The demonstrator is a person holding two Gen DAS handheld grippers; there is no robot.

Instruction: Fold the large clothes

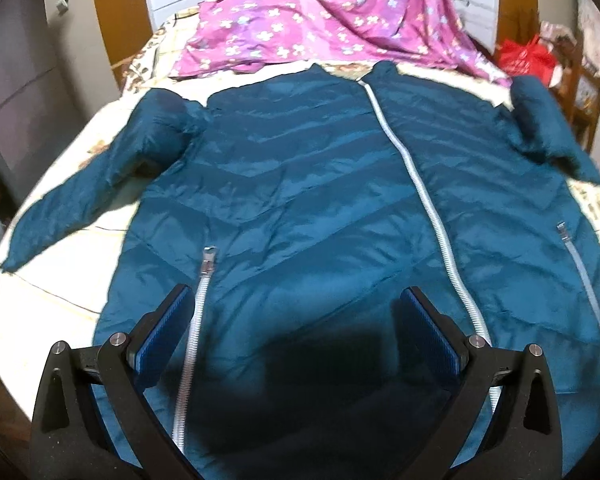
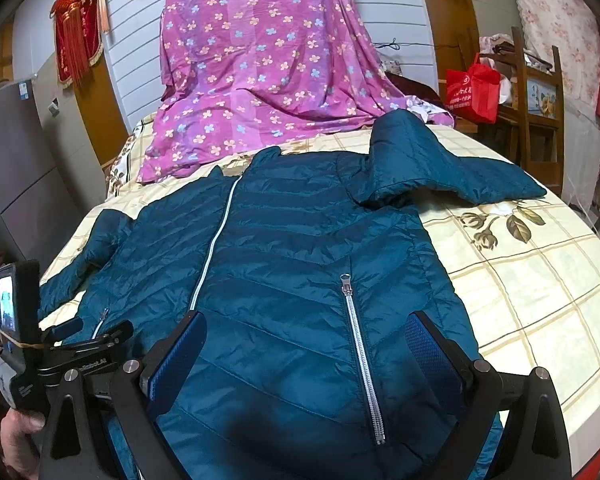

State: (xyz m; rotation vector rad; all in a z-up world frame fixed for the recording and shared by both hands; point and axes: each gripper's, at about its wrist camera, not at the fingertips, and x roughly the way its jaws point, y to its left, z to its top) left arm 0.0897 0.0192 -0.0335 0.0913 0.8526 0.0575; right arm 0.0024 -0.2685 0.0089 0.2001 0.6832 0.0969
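A teal quilted puffer jacket (image 1: 300,184) (image 2: 284,264) lies front-up on the bed, zipped with a silver centre zipper (image 1: 416,184) (image 2: 216,236), collar at the far end. Both sleeves spread outward; the right sleeve (image 2: 440,172) is bent across the shoulder. My left gripper (image 1: 296,308) hovers open over the hem, between the left pocket zipper (image 1: 196,320) and the centre zipper. My right gripper (image 2: 306,332) is open above the right pocket zipper (image 2: 360,352). Neither holds anything. The left gripper's body (image 2: 72,352) and a hand (image 2: 16,436) show at the right view's lower left.
The bed has a cream checked floral sheet (image 2: 520,280). A purple flowered cloth (image 2: 260,72) (image 1: 324,16) drapes over the headboard end. A red bag (image 2: 474,88) and wooden chair (image 2: 536,120) stand at the right; a grey cabinet (image 2: 16,168) at the left.
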